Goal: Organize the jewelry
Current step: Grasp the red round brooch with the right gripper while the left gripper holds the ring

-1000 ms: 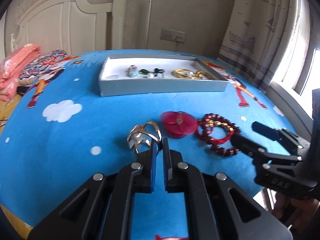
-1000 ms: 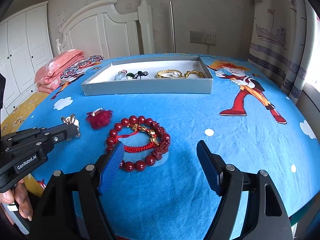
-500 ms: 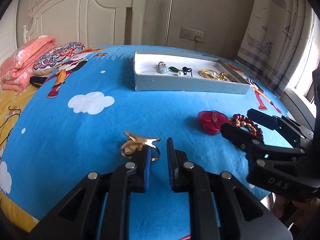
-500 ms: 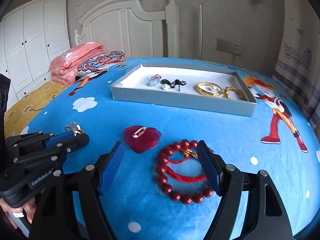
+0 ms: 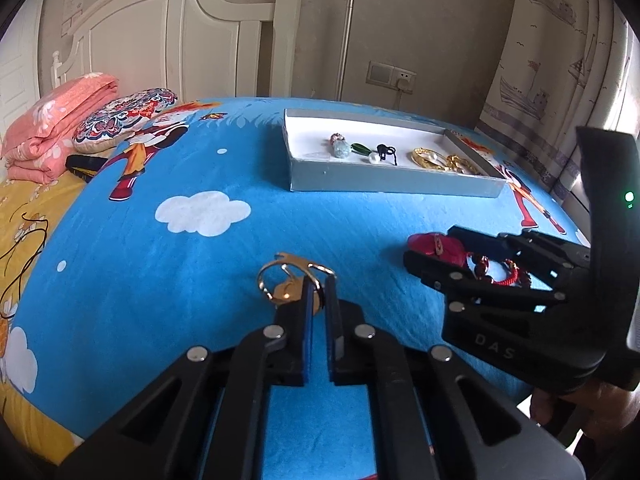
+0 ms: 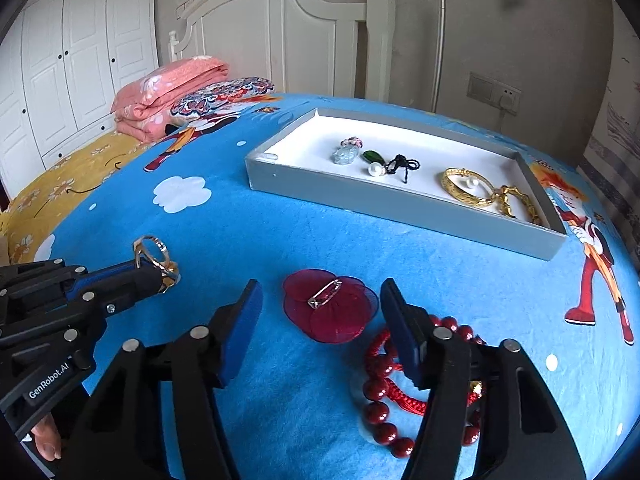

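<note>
My left gripper [image 5: 318, 280] is shut on a bunch of gold and silver metal bangles [image 5: 286, 276], held just above the blue bedspread; the bangles [image 6: 154, 254] also show at the left of the right wrist view. My right gripper [image 6: 320, 308] straddles a red flower brooch [image 6: 332, 312] lying on the bedspread. Its jaws are closing with the brooch between them, the pads still just clear of it. A red bead bracelet [image 6: 384, 412] lies under the right finger. The grey tray [image 6: 400, 208] behind holds gold bangles [image 6: 468, 192], a pearl and pendants.
Folded pink bedding [image 6: 168, 92] and a patterned pillow [image 6: 224, 98] lie at the far left by the white headboard. A curtain [image 5: 552, 80] hangs at the right. The bedspread drops off close to both grippers. A hand [image 6: 46, 440] holds the left gripper.
The left gripper took hold of the bangles and swung left with them. The right gripper moved left from above the bead bracelet to around the brooch, and its jaws narrowed.
</note>
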`<state>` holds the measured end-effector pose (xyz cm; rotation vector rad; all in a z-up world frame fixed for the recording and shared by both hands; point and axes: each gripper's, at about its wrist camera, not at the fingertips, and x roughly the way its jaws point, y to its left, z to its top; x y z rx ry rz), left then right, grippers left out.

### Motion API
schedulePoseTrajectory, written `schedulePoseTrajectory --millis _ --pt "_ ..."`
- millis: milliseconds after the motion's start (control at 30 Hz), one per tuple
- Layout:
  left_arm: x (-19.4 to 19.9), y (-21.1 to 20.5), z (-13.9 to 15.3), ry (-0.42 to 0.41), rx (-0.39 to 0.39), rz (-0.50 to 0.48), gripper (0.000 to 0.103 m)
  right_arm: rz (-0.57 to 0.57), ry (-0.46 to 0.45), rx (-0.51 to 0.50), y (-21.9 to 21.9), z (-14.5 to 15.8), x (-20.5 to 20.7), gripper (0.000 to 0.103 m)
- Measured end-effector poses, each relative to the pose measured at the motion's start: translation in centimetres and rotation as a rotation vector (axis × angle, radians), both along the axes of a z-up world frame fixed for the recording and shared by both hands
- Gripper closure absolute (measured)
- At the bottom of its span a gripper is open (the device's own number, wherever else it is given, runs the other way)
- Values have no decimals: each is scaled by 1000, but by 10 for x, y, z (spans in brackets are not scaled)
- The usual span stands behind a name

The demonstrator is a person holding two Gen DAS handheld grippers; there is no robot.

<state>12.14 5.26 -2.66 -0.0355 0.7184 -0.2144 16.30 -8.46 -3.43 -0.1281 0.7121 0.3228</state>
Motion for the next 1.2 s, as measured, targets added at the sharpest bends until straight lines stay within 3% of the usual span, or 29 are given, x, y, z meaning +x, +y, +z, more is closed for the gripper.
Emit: schedulePoseTrajectory --millis 300,733,800,867,900,967,1033,1200 --pt "-1 -8 2 -32 10 13 98 22 25 28 -2 -3 2 57" --pt "3 -25 3 -51 -36 -33 99 -78 -35 94 -36 11 -14 57" --pt "3 -31 2 -56 -16 -26 98 -97 -41 96 -43 13 -18 57" --pt "4 -34 -1 -42 2 -19 89 -119 -44 101 -52 15 -22 57" --pt "4 -34 -2 -36 5 -17 80 -130 -46 100 -56 16 -24 57" --pt "4 -35 -4 -30 26 -2 76 -150 -51 96 -65 17 -28 57" --pt "3 -35 -5 -30 30 2 62 -167 -54 92 -71 17 -31 57" --pt "-2 -34 -1 -41 22 -11 42 -189 -46 101 -84 14 -34 57"
